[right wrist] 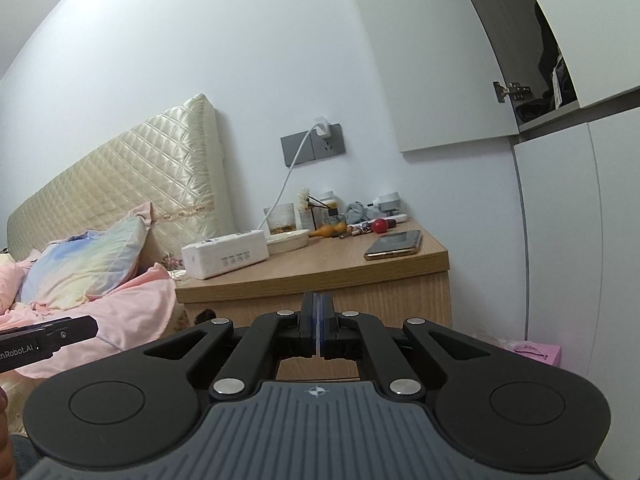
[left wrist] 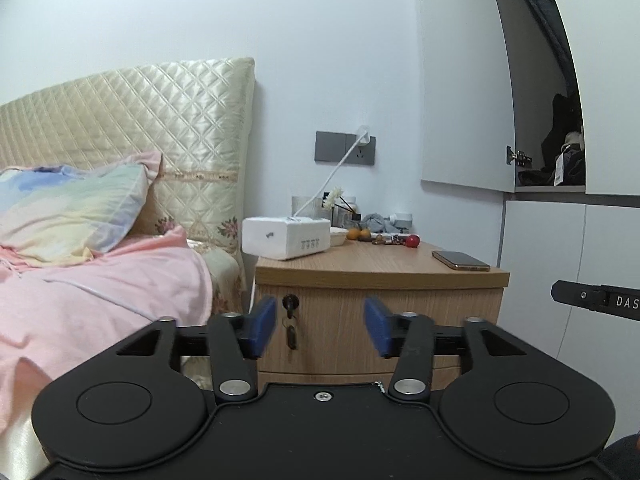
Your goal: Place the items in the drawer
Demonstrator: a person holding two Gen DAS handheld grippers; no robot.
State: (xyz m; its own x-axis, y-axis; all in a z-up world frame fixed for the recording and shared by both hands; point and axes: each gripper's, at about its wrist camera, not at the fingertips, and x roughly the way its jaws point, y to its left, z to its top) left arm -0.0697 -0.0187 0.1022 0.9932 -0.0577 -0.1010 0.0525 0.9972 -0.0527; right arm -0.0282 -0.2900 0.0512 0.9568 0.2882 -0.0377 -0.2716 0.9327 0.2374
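Left claw (left wrist: 320, 326): level, aimed at the front of the nightstand (left wrist: 400, 320), blue pads (left wrist: 262, 326) wide apart, nothing held. The drawer (left wrist: 332, 328) front lies straight ahead of it, shut, with a key (left wrist: 290, 312) in its lock seen in the gap, close to the left pad.

Right claw (right wrist: 319, 326): level, rolled slightly, pads pressed together with only a thin pale seam between them; whether anything is pinched there cannot be told. It points at the drawer front below the worktop (right wrist: 320, 268) edge.

On the worktop, beyond and above both claws:
- white box (left wrist: 286, 238), ahead-left, at the front corner nearest the bed (left wrist: 100, 280)
- phone (left wrist: 460, 260), ahead-right, flat near the right edge
- red ball (left wrist: 412, 241), behind the phone, among small clutter by the wall
- dish (right wrist: 288, 238), just behind the box
- cable (right wrist: 286, 184) running from a wall plug (right wrist: 322, 128) down behind the box

Nothing stands between either claw and the drawer front.

View differences: only the left wrist view shows the key and lock; the right claw's own body hides them in its view. The right wrist view alone shows a pink bag (right wrist: 536, 350) on the floor right of the nightstand. Each view catches the tip of the other claw at its edge. Both show an open wardrobe (left wrist: 560, 152) up and to the right
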